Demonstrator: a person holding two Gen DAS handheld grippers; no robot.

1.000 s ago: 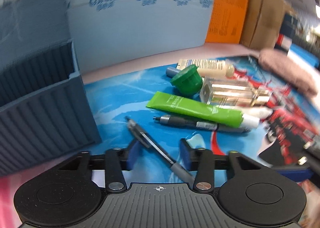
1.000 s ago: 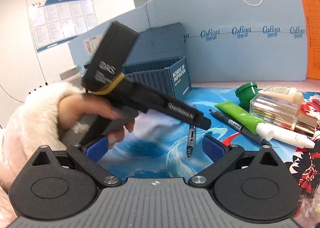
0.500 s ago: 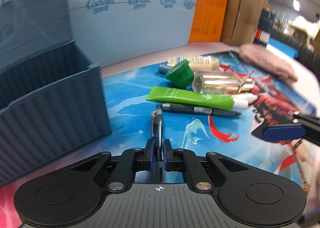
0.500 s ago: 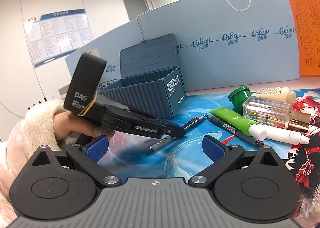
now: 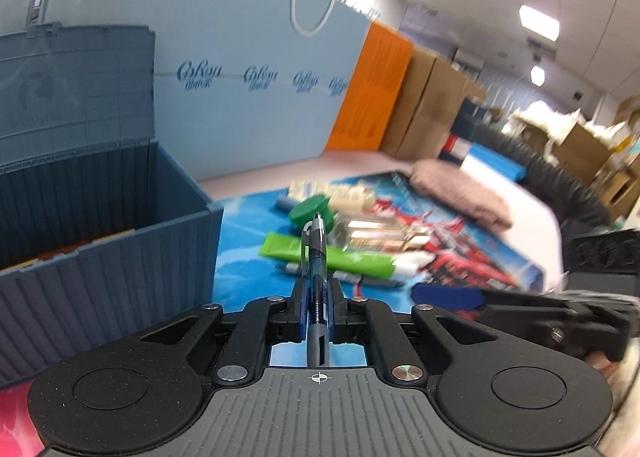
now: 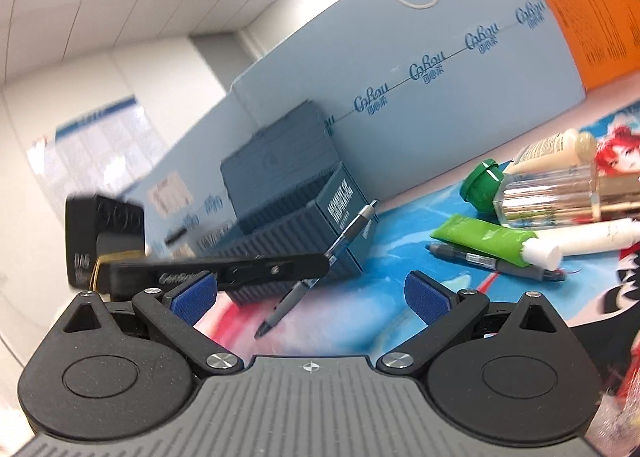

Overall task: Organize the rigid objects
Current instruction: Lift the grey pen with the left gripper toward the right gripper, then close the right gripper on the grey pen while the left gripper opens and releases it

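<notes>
We hold the left gripper (image 5: 318, 311) clamped on a grey pen (image 5: 317, 257), lifted clear of the printed mat (image 5: 244, 241), clip end pointing forward; the blue container box (image 5: 120, 257) sits just to its left, lid raised; our right gripper (image 6: 310, 297) stands wide apart, gripping nothing, low over the mat; beyond the pen lie a green tube (image 5: 340, 257), a dark marker (image 6: 492, 263), a green cap (image 5: 310, 209), a clear bottle (image 6: 548, 197) and a cream bottle (image 6: 556, 147), clustered together, some touching.
</notes>
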